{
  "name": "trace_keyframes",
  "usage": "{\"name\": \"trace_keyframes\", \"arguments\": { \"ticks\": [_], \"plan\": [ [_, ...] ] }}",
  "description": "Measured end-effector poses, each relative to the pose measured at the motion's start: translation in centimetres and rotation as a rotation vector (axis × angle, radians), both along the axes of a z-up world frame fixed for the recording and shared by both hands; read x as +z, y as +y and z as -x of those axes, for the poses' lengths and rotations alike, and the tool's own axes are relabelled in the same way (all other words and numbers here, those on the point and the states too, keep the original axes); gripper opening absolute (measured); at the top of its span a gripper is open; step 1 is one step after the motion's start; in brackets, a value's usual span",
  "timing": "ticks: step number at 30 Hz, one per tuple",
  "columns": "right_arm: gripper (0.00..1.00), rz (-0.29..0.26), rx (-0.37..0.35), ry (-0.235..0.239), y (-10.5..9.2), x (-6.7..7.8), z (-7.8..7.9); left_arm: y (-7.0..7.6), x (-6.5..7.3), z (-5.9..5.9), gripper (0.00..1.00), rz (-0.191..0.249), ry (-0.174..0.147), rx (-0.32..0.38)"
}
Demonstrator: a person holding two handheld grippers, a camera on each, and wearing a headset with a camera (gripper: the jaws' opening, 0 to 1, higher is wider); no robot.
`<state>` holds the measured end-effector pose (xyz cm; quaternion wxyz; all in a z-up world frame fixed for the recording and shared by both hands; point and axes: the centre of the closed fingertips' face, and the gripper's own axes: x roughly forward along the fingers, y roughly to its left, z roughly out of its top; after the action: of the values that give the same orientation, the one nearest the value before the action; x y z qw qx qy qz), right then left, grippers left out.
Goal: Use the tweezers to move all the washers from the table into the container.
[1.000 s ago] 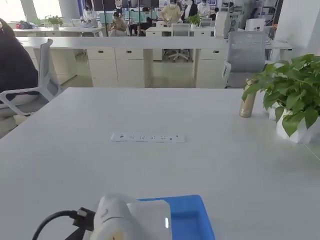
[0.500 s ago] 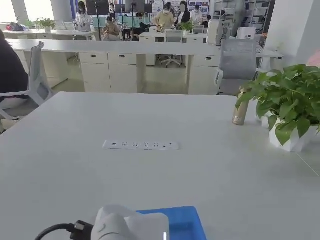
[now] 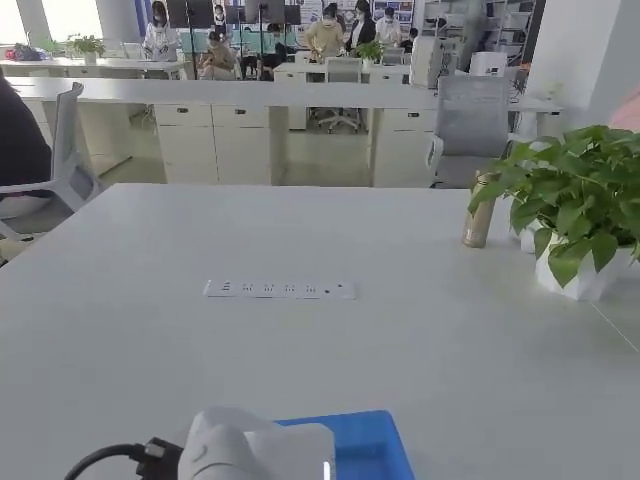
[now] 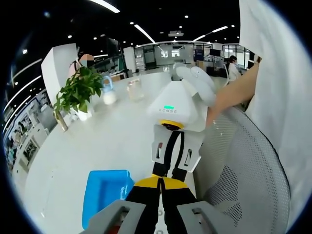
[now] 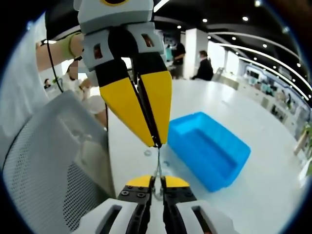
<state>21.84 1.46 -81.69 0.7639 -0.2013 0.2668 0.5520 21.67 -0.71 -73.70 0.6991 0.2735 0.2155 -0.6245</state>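
Only the headset has drifted: a gripper [image 3: 255,445] stays low beside the blue container [image 3: 365,440], left gripper [image 5: 156,143] and right gripper [image 5: 157,180] both pinched narrow on the tweezers [image 5: 158,163], washers [image 5: 147,152] lying on the table [image 5: 265,204] nearby, transfer apparently not begun.

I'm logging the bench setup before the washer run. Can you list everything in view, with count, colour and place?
tweezers: one, silver, between the two grippers' jaw tips
washers: two that I can make out, grey, on the table beside the tweezers
container: one, blue, open, on the table near the person
table: one, white
power strip: one, white, mid-table
bottle: one, gold, far right of the table
potted plant: one, green in a white pot, right of the bottle
office chairs: two, grey, beyond the table
people: several, at the far desks
left gripper: yellow jaws, shut on the tweezers
right gripper: yellow jaw tips, shut on the tweezers
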Motion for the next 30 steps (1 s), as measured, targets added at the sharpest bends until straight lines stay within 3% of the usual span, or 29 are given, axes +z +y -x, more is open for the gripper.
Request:
{"name": "trace_keyframes", "arguments": {
  "ticks": [7, 10, 14, 16, 17, 20, 27, 30],
  "plan": [
    [0.03, -0.001, 0.022, -0.007, 0.0, 0.0, 0.3, 0.0, 0.0, 0.2, 0.00, 0.045, 0.041, 0.046],
    [0.03, -0.004, 0.024, -0.002, 0.3, 0.0, 0.5, 0.6, -0.4, -0.1, 0.11, 0.055, 0.048, 0.121],
    [0.03, -0.007, 0.008, 0.004, 0.4, 0.0, 0.4, 1.2, 0.2, -0.2, 0.21, 0.142, 0.085, 0.223],
    [0.03, -0.012, -0.001, 0.017, 0.4, -0.1, 0.3, 1.8, 0.7, -0.3, 0.24, 0.213, 0.112, 0.300],
    [0.03, -0.012, -0.008, 0.022, 0.4, -0.1, 0.3, 2.4, 0.9, -0.5, 0.27, 0.245, 0.123, 0.350],
    [0.03, -0.024, -0.033, 0.044, 0.2, -0.1, 0.1, 4.4, 0.8, -0.7, 0.41, 0.276, 0.120, 0.474],
    [0.03, -0.034, -0.063, 0.063, 0.1, -0.1, -0.1, 10.2, 0.7, -1.1, 0.59, 0.332, 0.051, 0.743],
    [0.03, -0.028, -0.062, 0.056, 0.2, -0.1, -0.1, 12.6, 1.3, -1.3, 0.64, 0.413, 0.035, 0.865]
  ]
}}
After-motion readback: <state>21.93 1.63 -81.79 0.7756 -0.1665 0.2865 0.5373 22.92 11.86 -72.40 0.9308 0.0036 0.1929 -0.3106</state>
